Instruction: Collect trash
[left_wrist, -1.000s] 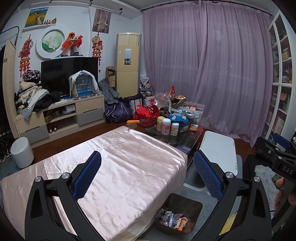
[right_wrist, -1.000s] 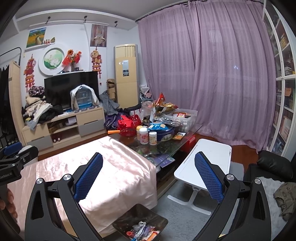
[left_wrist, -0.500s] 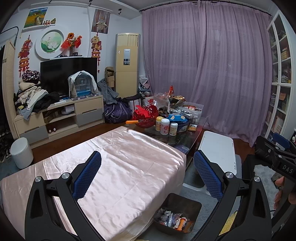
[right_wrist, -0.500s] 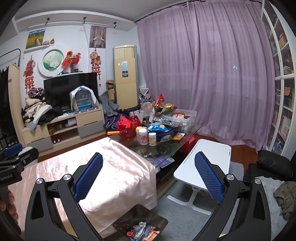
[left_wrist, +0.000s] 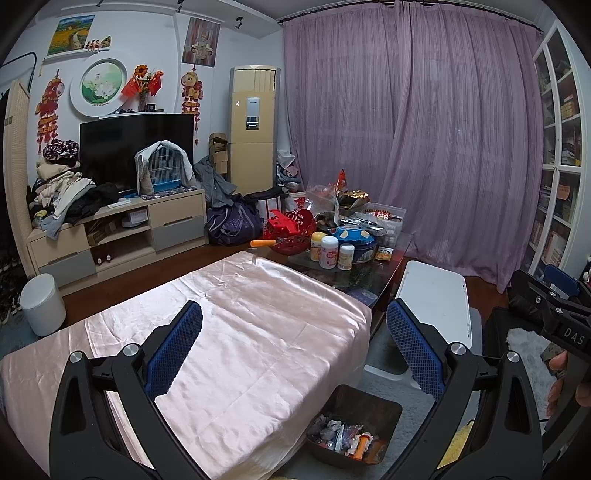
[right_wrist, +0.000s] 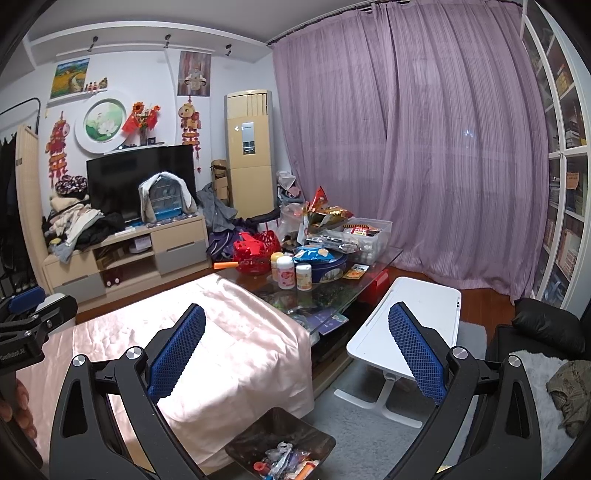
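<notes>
Both the left gripper (left_wrist: 293, 347) and the right gripper (right_wrist: 295, 347) are held with blue-padded fingers spread wide and empty above the pink satin cloth (left_wrist: 236, 332), while the dark bin (left_wrist: 384, 406) of wrappers and scraps sits on the floor at the lower centre of each frame.
</notes>
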